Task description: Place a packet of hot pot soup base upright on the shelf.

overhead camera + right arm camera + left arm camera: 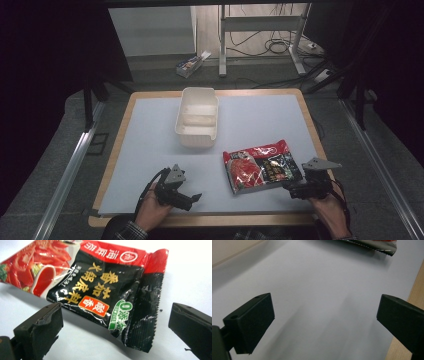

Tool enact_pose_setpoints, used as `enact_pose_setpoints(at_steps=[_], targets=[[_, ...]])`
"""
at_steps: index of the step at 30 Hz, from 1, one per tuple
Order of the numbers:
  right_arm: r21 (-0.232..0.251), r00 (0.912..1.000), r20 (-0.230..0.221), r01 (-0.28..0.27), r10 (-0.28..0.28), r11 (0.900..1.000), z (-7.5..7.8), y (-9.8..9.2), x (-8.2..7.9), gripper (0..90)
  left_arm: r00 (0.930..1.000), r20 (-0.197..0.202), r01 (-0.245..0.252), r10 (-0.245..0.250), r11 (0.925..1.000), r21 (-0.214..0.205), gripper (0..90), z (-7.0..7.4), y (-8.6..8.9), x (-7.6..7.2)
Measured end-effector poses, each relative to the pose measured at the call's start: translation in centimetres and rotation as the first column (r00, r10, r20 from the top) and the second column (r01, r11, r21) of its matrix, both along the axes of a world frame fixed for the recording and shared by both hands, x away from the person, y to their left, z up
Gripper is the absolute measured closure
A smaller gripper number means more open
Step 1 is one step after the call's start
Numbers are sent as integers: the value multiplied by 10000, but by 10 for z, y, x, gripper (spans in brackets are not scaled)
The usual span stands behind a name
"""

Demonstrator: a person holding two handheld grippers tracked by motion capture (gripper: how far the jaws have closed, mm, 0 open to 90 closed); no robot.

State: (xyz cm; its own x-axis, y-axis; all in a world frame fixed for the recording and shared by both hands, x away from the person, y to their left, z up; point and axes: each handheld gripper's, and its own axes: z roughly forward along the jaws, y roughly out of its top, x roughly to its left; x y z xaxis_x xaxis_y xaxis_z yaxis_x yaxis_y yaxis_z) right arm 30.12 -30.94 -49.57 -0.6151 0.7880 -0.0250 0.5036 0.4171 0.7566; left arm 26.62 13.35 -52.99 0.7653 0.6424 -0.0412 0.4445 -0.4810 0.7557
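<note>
- I have the right gripper (295, 189) low at the near right of the table, jaws spread wide with nothing between them, aimed at the crimped end of the sauce packet (261, 166); my judgement is that this lines up a pinch on that thin sealed edge, the easiest part to grasp
- I hold the left gripper (192, 199) at the near left, jaws likewise wide apart and empty, over bare blue-grey mat (150, 140) and well apart from the packet, which keeps it out of the right gripper's path
- The sauce packet lies flat on the mat, near its right front, between the two grippers and closer to the right one
- It is a glossy foil pouch, red at one end with a food picture, black at the other with gold characters and a green badge; its serrated seal (150, 315) is slightly curled
- A white two-compartment container (197, 117) stands farther back, empty; I judge it the likely destination
</note>
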Motion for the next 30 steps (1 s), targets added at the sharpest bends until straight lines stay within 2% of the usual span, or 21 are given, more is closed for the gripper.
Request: enact_pose_setpoints(at_steps=[2,7,16,20,27,30], targets=[[2,9999,112,112,-112,9999,1,0,-1,0,9999,150,53,-54,10000,30,9,0,0,-1],[-206,10000,-46,54,-55,9998,0,2,-1,0,9997,230,117,-117,9999,14,7,0,0,0],[-238,9995,-303,-38,31,9997,-4,3,0,0,10000,95,-25,27,9999,-145,8,1,1,4],[-260,9996,-207,-196,191,9995,-4,5,0,0,9997,219,48,-48,10000,-3,10,1,-2,5],[-207,9995,-4,-300,300,9993,-1,5,-2,0,9998,162,106,-107,9999,61,17,1,-10,8],[-103,9987,49,-512,512,9986,0,6,-4,0,9997,160,193,-197,9996,225,23,0,-17,11]])
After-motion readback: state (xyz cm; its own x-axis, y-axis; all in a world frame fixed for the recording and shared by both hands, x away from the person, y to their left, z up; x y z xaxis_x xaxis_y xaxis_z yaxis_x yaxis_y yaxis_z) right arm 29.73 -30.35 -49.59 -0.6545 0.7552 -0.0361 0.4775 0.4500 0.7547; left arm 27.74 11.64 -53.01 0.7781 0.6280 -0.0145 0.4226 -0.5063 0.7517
